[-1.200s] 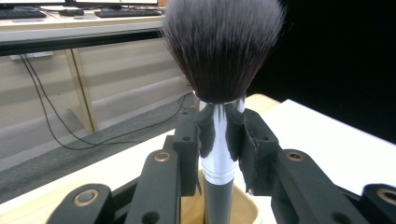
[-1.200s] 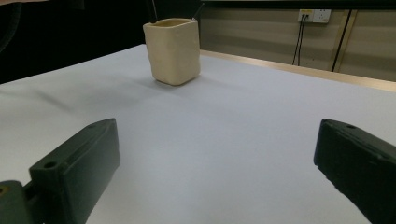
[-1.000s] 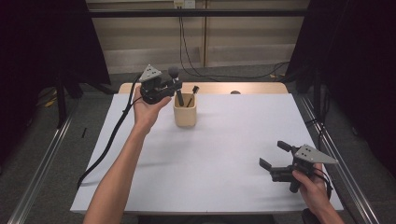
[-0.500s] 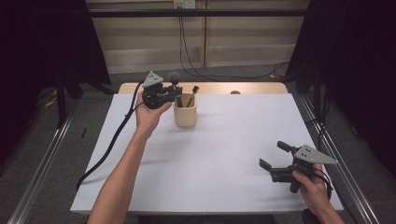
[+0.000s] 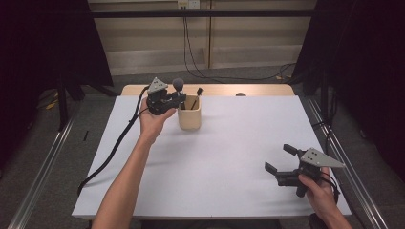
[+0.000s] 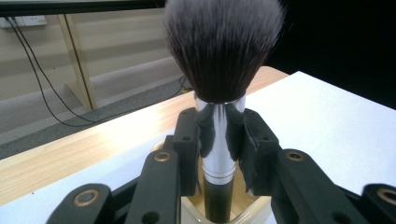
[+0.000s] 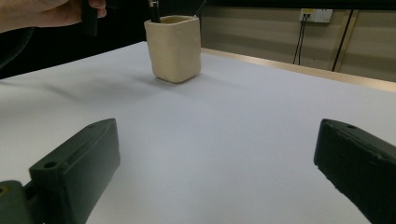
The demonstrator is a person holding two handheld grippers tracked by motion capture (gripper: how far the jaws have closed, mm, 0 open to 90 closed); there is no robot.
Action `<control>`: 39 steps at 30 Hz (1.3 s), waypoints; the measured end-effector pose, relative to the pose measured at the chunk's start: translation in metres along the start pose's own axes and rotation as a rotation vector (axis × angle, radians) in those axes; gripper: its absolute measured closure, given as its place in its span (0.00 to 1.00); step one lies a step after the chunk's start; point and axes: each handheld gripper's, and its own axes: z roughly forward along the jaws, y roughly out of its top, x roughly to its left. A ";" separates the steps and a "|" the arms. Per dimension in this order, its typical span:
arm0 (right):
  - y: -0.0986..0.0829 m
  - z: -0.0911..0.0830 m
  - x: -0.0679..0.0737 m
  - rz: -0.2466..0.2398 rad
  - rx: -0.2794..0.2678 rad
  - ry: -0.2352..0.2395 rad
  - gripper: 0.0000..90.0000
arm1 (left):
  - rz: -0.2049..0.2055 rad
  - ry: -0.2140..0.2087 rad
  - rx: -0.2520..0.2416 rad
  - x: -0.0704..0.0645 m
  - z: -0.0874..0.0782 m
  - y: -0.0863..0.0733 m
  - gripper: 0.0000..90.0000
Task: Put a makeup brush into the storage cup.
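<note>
I have the left hand-held gripper [image 5: 177, 98] closed on the makeup brush [image 6: 223, 65], its pads pinching the shiny metal ferrule just below the bristle head, with the dark handle running down into the beige cup [image 5: 189, 113] at the upper middle of the high view. I judge the brush light and stiff in the handle, the ferrule slick, the bristles soft and easily splayed, so the ferrule or handle is the place to hold. My right hand-held gripper [image 5: 280, 164] sits wide open and empty at the lower right, over the white surface [image 5: 229, 157].
</note>
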 end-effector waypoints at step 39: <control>-0.001 0.001 -0.002 0.013 0.003 -0.006 0.00 | -0.044 0.085 0.016 -0.002 -0.004 -0.015 0.17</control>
